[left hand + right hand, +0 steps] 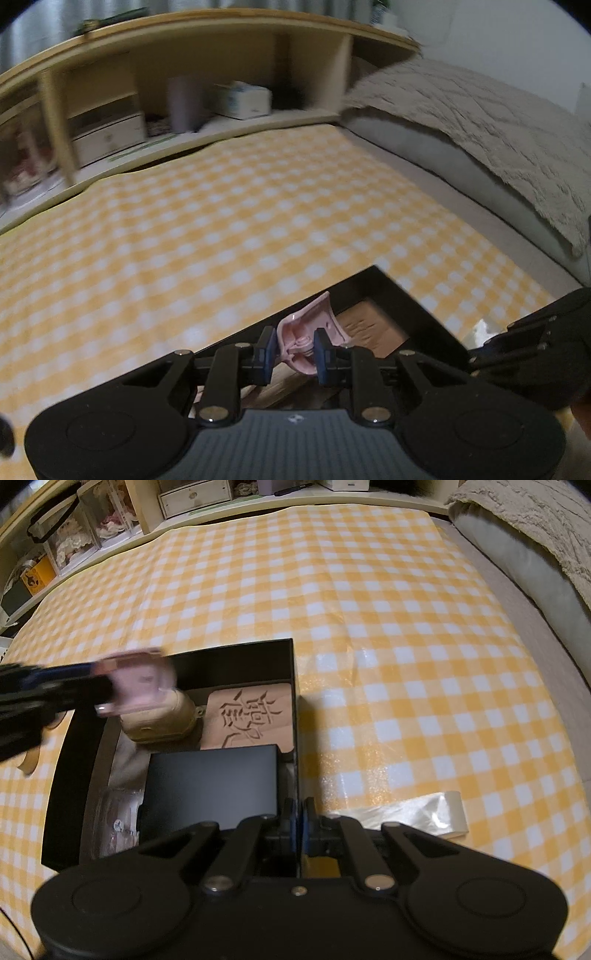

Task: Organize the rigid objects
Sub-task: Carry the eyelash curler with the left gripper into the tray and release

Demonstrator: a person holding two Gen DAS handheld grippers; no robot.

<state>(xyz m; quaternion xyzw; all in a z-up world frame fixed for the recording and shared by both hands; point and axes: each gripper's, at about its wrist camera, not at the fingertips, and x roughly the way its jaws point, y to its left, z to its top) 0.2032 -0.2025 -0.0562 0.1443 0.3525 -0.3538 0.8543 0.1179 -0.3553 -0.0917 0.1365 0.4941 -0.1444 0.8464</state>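
Note:
My left gripper [293, 345] is shut on a pink plastic piece [314, 317] and holds it in the air over the far left part of the black box [417, 306]. In the right wrist view that pink piece [136, 683] and the left gripper [92, 686] are blurred by motion. The black box [236, 648] holds a tan case [162, 720], a carved wooden plaque [251, 716], a smaller black box [210, 786] and a clear packet [118, 812]. My right gripper [298, 823] is shut on the box's right wall.
A yellow checked cloth [369, 590] covers the table. A clear plastic wrapper [417, 808] lies right of the box. A curved wooden piece [33, 760] lies left of it. A shelf unit [147, 110] stands behind, and a bed with a beige blanket [480, 129] is to the right.

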